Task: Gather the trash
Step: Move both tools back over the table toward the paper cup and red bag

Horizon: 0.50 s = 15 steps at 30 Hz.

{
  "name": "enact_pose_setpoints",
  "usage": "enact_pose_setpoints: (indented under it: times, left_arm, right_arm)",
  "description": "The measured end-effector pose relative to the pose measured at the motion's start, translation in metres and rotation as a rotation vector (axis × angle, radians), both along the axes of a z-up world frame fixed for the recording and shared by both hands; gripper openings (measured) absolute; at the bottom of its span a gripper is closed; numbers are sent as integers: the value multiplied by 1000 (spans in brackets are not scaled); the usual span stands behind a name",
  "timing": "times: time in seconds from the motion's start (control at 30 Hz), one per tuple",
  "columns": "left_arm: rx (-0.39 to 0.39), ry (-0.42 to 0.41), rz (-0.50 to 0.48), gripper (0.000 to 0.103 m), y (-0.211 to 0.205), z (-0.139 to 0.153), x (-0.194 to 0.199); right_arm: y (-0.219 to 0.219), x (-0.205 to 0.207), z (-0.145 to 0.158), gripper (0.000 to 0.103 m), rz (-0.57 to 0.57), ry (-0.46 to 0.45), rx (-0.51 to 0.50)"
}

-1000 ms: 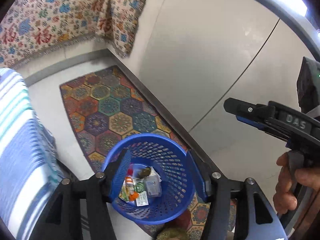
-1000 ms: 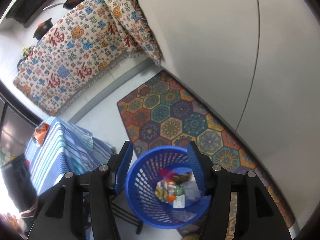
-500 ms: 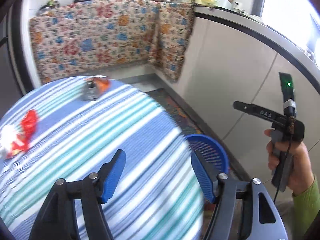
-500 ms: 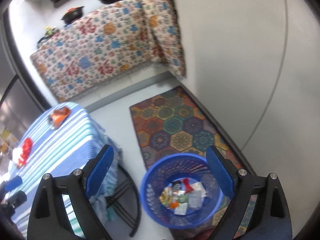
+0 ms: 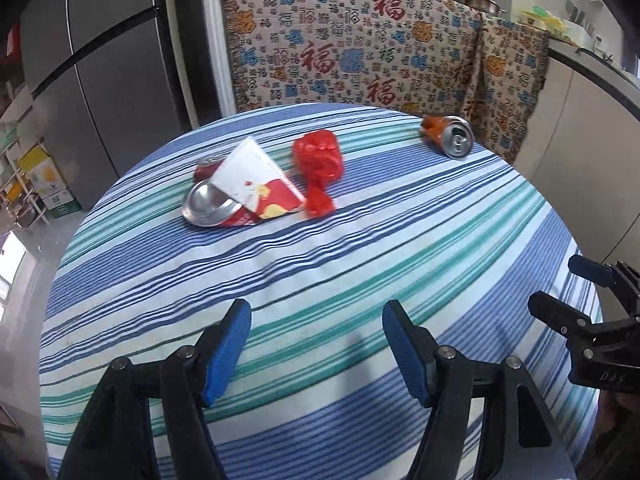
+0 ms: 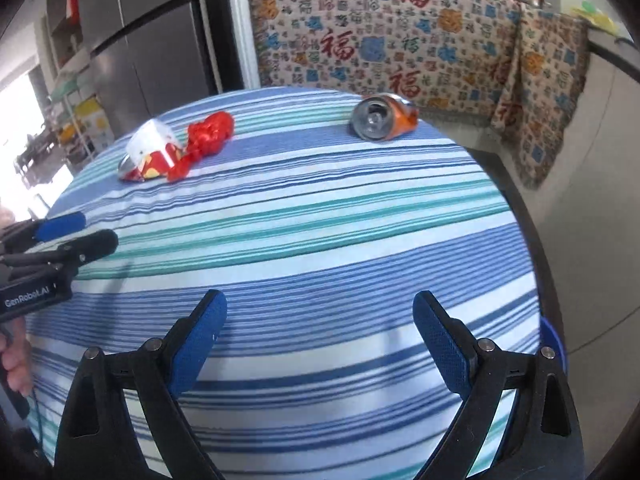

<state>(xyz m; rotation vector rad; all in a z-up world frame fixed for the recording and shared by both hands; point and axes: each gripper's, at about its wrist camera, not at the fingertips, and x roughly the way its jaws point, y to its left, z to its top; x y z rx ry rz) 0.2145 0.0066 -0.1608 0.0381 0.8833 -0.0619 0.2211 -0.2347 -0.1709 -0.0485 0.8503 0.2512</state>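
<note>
Blue basket rim peeks lower right, contents hidden. Both grippers, left gripper and right gripper, spread, empty. On desk, upper frame: orange can, red bag, paper cup on crushed can, well apart from grippers.

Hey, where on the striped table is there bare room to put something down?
The near half of the striped tablecloth is bare, from the open left gripper and right gripper up to the trash. Crowded at far left: crushed can, paper cup and red wrapper touch. The orange can lies alone, far right.
</note>
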Motion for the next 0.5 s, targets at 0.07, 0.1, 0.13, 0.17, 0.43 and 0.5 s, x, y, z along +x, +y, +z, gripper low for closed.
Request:
enact_pose_setpoints:
  times: [0.07,0.1,0.13,0.17,0.43,0.5]
  left_arm:
    - [-4,18,15,70,13,-6,4]
    - [-7,33,18,70,19,-10,7]
    - [-9,46,19,70,22,-13,7]
    - [-9,57,19,70,25,-16,7]
    - [10,52,18,90,45,-29,17]
    - [8,57,13,98,51,-31,21]
  right_arm:
    - [8,11,-9,95,-6,20,-10]
    - [12,14,-13,95,-10,29,-12]
    - [13,15,-16,95,-15,39,-12]
    - [16,15,-20,95,-19,49,-13]
    - [19,17,-25,99,-31,72,-33]
    - [20,17,-25,100,-27,75,-38]
